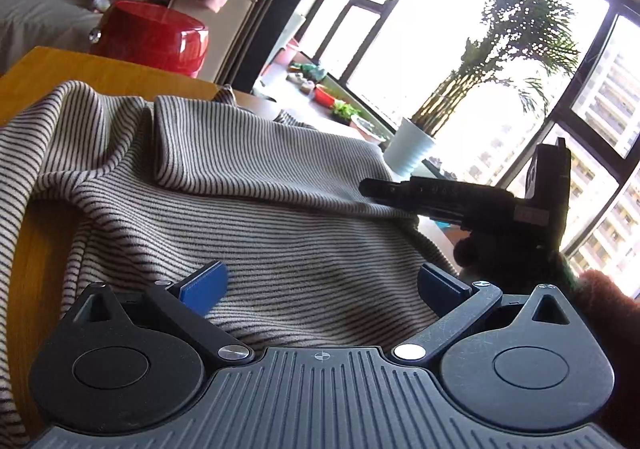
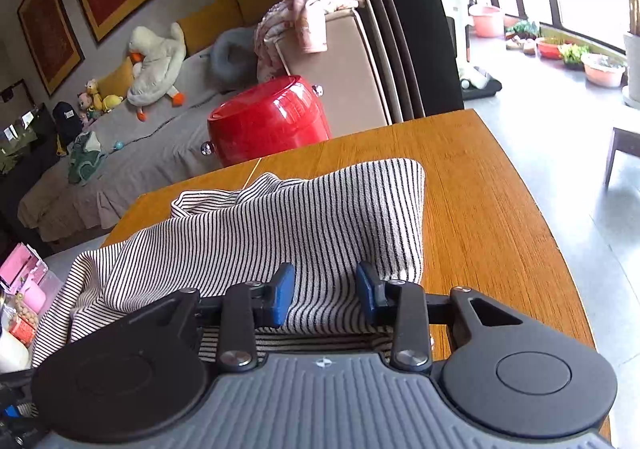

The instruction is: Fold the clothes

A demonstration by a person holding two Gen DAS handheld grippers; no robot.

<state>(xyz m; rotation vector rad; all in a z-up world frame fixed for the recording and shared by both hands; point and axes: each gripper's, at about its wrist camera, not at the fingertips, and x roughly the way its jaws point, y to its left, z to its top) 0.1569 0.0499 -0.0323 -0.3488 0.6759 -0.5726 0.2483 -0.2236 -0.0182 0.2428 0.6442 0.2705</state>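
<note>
A black-and-white striped garment lies rumpled on the wooden table. My left gripper is open, its blue pads wide apart just above the cloth. The right gripper shows in the left wrist view at the garment's right edge. In the right wrist view the striped garment is partly folded on the table. My right gripper is open, with cloth lying between its blue pads, which stand apart.
A red round stool stands beyond the table's far edge, with a sofa holding plush toys behind it. A white potted plant and windows are to the right. Pink boxes sit at the left.
</note>
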